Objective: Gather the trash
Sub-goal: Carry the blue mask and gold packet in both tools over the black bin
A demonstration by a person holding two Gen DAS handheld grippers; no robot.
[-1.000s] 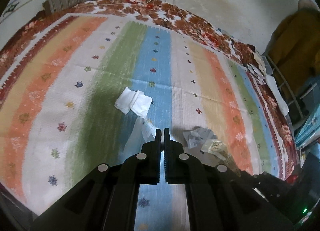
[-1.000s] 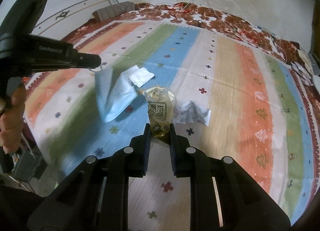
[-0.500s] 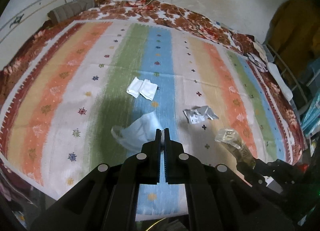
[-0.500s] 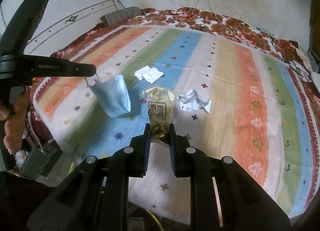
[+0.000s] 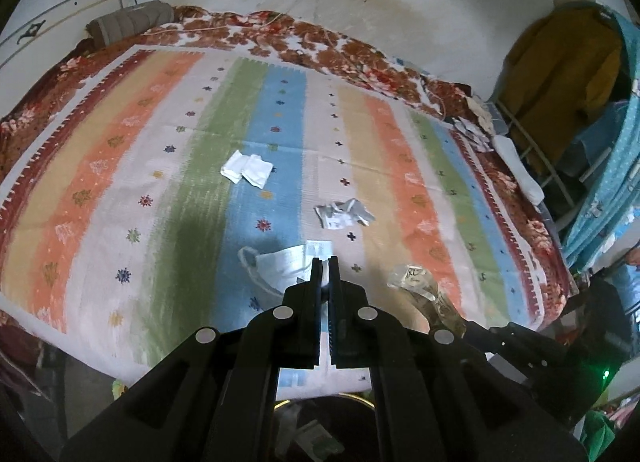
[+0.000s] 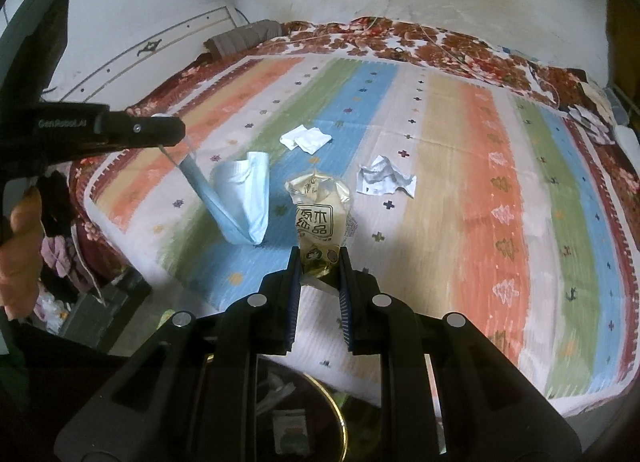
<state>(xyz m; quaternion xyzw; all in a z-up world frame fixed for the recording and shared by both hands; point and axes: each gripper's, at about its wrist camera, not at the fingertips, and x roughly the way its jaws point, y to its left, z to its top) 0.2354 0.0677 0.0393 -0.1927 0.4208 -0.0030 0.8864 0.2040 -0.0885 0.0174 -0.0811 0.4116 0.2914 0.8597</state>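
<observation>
Two hand-held grippers pinching trash: left (image 5: 325, 259) a dangling face mask (image 6: 244, 198), right (image 6: 318, 258) an upright gold wrapper (image 6: 320, 218).

My left matte black plastic two-finger gripper (image 5: 325, 262) shows four round silver screws and ribbed inner pads. My right matte black plastic two-finger gripper (image 6: 319, 258) has blue ribbed pads (image 6: 293, 302) and matching silver screws. At nine o'clock, the left unit's side carries pale "GenRobot.AI" lettering (image 6: 64, 123).
</observation>
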